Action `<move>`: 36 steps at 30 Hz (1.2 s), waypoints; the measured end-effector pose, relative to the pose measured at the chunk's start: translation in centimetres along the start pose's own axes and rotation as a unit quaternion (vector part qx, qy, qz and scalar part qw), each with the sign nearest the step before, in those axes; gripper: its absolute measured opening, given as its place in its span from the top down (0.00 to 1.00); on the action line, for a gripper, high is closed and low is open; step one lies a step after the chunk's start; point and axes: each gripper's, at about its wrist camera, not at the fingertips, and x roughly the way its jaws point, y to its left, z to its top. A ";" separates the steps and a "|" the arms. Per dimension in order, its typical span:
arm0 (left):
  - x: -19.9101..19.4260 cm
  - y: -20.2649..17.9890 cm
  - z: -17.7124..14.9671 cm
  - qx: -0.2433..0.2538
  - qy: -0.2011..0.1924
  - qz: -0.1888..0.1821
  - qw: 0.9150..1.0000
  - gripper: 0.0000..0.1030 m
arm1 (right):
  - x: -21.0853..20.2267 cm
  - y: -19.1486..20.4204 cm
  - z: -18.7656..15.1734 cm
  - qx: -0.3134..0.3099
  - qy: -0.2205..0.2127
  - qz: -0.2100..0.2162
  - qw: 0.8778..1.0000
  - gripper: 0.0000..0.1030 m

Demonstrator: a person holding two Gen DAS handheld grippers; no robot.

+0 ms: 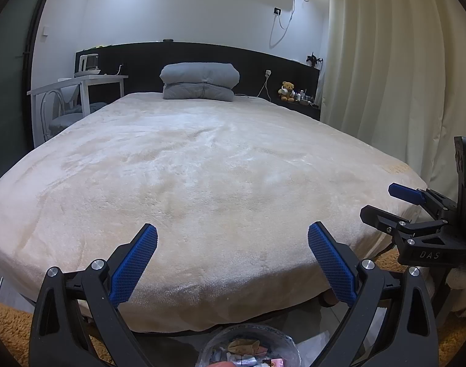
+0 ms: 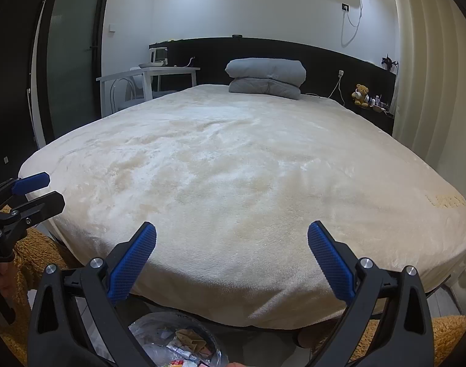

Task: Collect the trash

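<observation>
A bin lined with a clear plastic bag (image 1: 248,347) stands on the floor at the foot of the bed, holding several wrappers and paper scraps; the right wrist view shows the same bin (image 2: 177,341) at its bottom edge. My left gripper (image 1: 233,244) is open over the bed's near edge, nothing between its blue pads. My right gripper (image 2: 232,243) is open too, also holding nothing. Each gripper shows in the other's view: the right gripper (image 1: 382,205) at the right side, the left gripper (image 2: 44,189) at the left side. No loose trash is visible on the bed.
A wide bed with a cream fleece blanket (image 1: 202,168) fills both views, a folded grey duvet (image 1: 199,81) at its head. A white desk and chair (image 1: 76,91) stand left, a teddy bear (image 1: 287,91) on a dark shelf right, curtains (image 1: 395,61) beyond. Brown shaggy rug (image 1: 6,327) covers the floor.
</observation>
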 end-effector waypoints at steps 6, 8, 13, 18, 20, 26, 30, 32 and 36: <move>-0.1 0.3 0.1 0.001 -0.002 0.002 1.000 0.06 | 0.0 -0.1 0.0 0.000 0.000 0.001 1.000 0.05; -0.1 0.2 0.1 0.002 -0.002 0.002 1.000 0.06 | 0.0 -0.1 0.0 -0.001 0.000 0.001 1.000 0.05; -0.1 0.3 0.1 0.003 -0.002 0.003 1.000 0.06 | 0.0 -0.1 0.0 -0.001 0.000 0.001 1.000 0.05; -0.1 0.2 0.1 0.003 -0.002 0.003 1.000 0.06 | 0.0 -0.1 0.0 -0.001 0.000 0.001 1.000 0.05; -0.1 0.2 0.1 0.002 -0.002 0.002 1.000 0.06 | 0.0 -0.1 0.0 -0.001 0.000 0.001 1.000 0.05; -0.1 0.2 0.1 0.003 -0.002 0.002 1.000 0.06 | 0.0 -0.1 0.0 -0.001 0.000 0.001 1.000 0.05; -0.1 0.3 0.1 0.004 -0.001 0.003 1.000 0.06 | 0.1 -0.1 0.0 -0.003 0.000 0.000 1.000 0.05; -0.1 0.3 0.1 0.003 -0.002 0.001 1.000 0.06 | 0.2 -0.4 0.0 -0.001 0.001 0.000 1.000 0.05; -0.1 0.3 0.1 0.003 -0.002 0.002 1.000 0.06 | 0.3 -0.4 0.0 -0.002 0.001 0.000 1.000 0.05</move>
